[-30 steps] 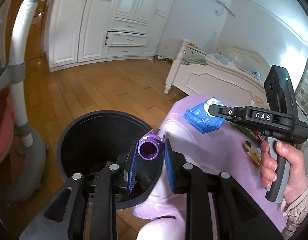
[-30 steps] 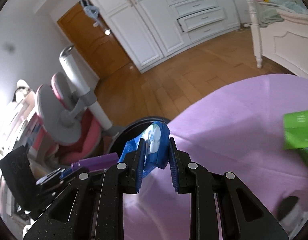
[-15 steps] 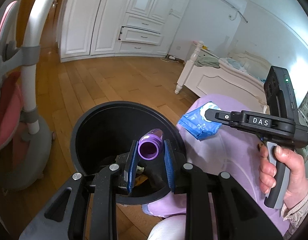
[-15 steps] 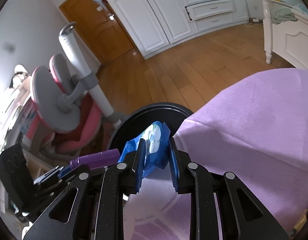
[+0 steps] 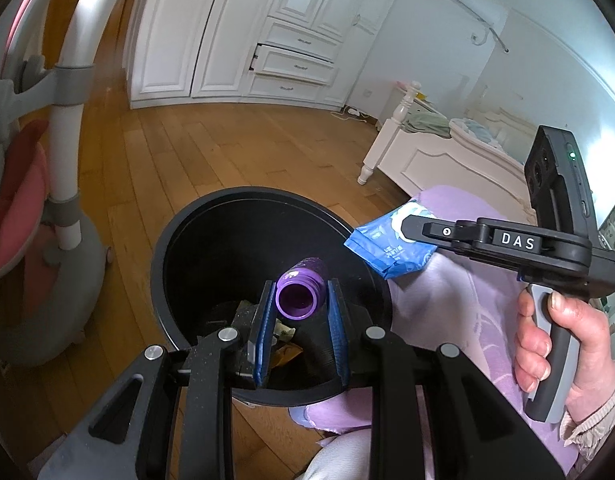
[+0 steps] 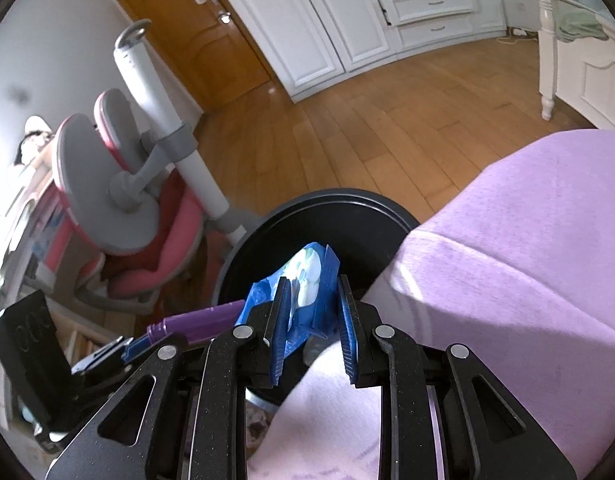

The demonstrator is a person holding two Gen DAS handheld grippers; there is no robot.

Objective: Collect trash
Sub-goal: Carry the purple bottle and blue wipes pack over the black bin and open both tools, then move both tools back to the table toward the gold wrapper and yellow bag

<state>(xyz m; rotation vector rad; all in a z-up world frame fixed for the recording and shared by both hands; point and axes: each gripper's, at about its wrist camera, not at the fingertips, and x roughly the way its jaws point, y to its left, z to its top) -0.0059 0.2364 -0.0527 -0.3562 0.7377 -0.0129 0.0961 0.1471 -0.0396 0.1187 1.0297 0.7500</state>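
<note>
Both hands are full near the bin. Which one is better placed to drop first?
Left. The purple bottle in the left gripper hangs over the bin, while the right gripper holds its blue packet near the rim.

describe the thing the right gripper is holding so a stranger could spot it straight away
Find the round black bin on the wood floor beside the purple-covered table. At its rim, the right gripper holds a blue wipes packet with a white patch: flat and crinkly, unlike the hard purple bottle beside it.
</note>
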